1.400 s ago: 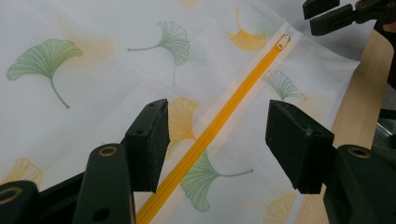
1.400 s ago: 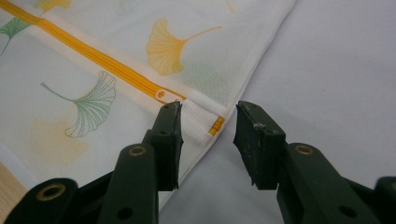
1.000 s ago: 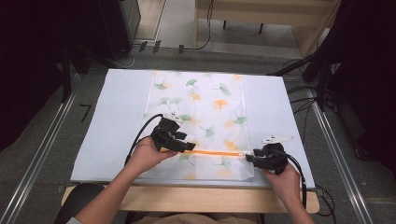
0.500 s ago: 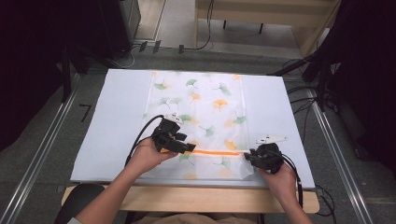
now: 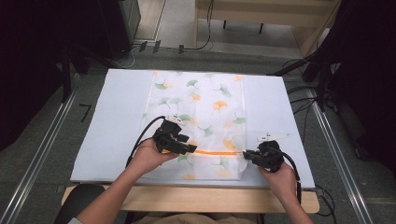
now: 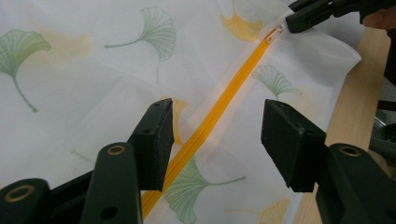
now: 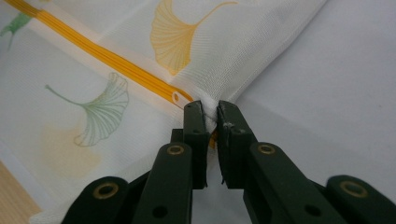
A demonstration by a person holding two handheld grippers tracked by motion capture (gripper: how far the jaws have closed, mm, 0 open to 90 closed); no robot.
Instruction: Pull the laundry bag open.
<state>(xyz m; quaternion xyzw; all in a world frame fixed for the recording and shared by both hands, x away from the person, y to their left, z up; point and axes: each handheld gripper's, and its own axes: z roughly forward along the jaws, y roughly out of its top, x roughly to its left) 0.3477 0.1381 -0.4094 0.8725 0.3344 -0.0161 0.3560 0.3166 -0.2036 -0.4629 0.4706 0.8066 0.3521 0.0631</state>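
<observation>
**Right claw bites the bag's corner by the zip end**

The bag (image 5: 196, 126) lies flat in the middle of the white mat (image 5: 116, 121), its near edge close to the mat's front edge and the wooden lip of the surface (image 5: 187, 198) just beyond. There is wide bare mat to the left and right of the bag, and free room behind it up to the mat's far edge. Metal rails (image 5: 42, 154) run along both sides of the surface, well apart from the hands.

The bag is thin white mesh printed with green and orange ginkgo leaves. An orange zip (image 5: 217, 152) runs across its near part, from one claw to the other; in the left gripper view it passes on between the two jaws.

The left claw (image 5: 190, 148) sits over the zip's left end, jaws spread with the zip (image 6: 219, 112) between them and neither pad pressing on it: released, though the jaws have just been closing a touch. The right claw (image 7: 211, 112) has just been closing, and now it is clenched on the bag's right corner (image 7: 210, 108), beside the zip's white end ring (image 7: 177, 98).

Against a second ago, the right hand (image 5: 280, 179) sits tighter against that corner; the bag lies where it was.
</observation>
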